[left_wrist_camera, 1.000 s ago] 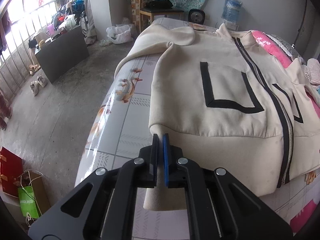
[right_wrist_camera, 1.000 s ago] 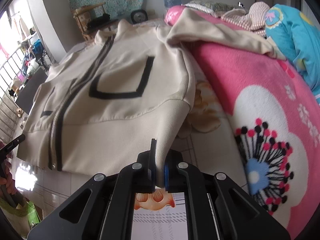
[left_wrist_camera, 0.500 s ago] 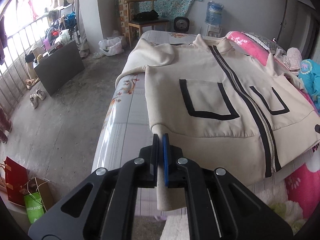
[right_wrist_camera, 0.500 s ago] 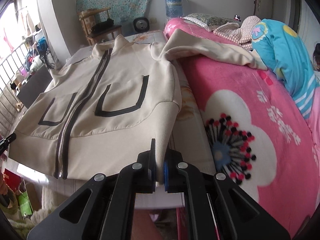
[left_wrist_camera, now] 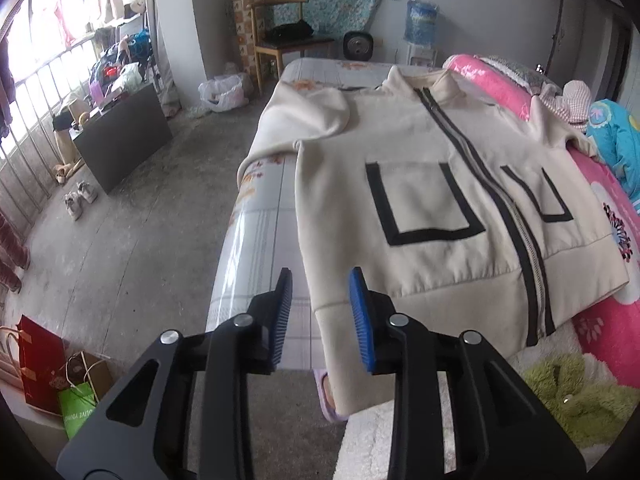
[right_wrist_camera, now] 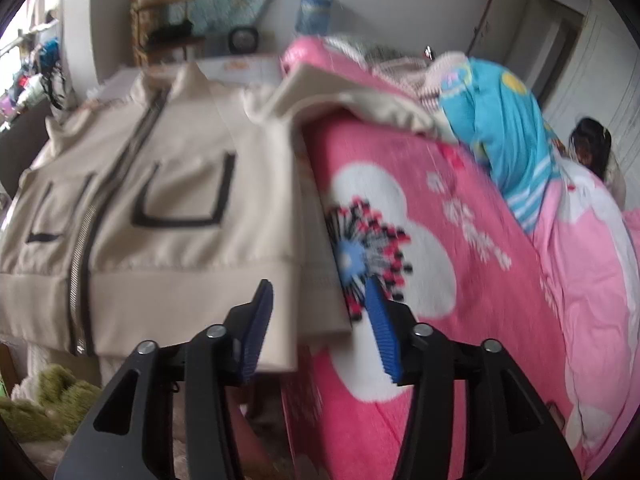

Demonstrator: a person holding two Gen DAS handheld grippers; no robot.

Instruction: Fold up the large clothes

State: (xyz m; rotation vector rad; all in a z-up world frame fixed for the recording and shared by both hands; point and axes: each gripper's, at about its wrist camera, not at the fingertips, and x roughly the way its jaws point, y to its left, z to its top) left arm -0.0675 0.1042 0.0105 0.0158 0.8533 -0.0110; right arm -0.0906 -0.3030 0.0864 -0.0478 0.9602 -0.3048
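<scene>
Both of my tools were clamped on the hem corners of the cream jacket (left_wrist_camera: 432, 200) a second ago — now their jaws are opening and the cloth has slipped free. My left tool (left_wrist_camera: 320, 312) stands apart with the jacket's bottom-left corner hanging loose between its blue pads (left_wrist_camera: 362, 320), over the near end of the bed (left_wrist_camera: 256, 240). My right tool (right_wrist_camera: 318, 320) is apart too, with the other hem corner drooping between its jaws, touching neither pad as far as the blurred picture lets me tell.

One jacket lies front-up on the bed, zipped, with two black-outlined pockets. Its right sleeve runs up over the one pink flowered blanket (right_wrist_camera: 460, 280), which crowds that side.

Only the left view shows the bare floor, one wooden chair (left_wrist_camera: 286, 36), a pair of shoes (left_wrist_camera: 80, 198) and two paper bags (left_wrist_camera: 60, 368). Only the right view shows the blue blanket's (right_wrist_camera: 504, 132) full spread — and dark hair at the far edge.
</scene>
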